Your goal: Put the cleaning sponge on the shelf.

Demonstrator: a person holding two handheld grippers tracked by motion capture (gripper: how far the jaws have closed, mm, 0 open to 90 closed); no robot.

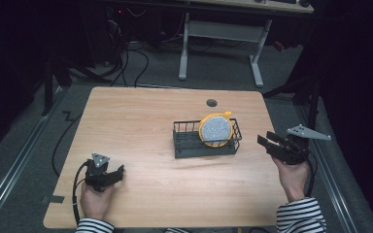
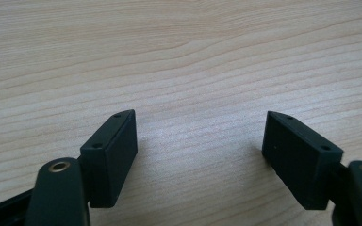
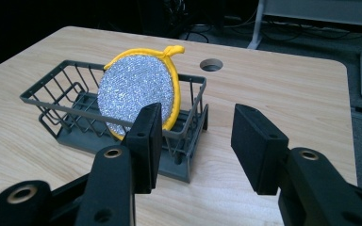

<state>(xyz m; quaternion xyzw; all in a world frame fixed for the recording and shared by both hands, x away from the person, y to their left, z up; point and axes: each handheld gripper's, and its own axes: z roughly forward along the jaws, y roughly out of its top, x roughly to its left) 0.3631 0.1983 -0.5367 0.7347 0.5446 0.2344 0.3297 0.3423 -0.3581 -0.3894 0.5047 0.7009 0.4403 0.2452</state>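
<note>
A dark wire basket (image 1: 187,143) (image 3: 52,101) sits right of the table's middle. A round silver scrubber with a yellow rim (image 1: 215,129) (image 3: 136,92) leans upright in its right end. My right gripper (image 1: 266,138) (image 3: 195,141) hovers at the table's right edge, a short way right of the basket, jaws open and pointing at it with nothing between them. My left gripper (image 1: 118,171) (image 2: 200,160) rests low over bare wood near the front left, jaws wide open and empty.
The wooden table (image 1: 141,116) has a round cable hole (image 1: 211,103) (image 3: 211,64) behind the basket. Beyond the far edge stand a white desk frame (image 1: 221,34) and loose cables on the floor. A striped sleeve (image 1: 298,216) comes in at bottom right.
</note>
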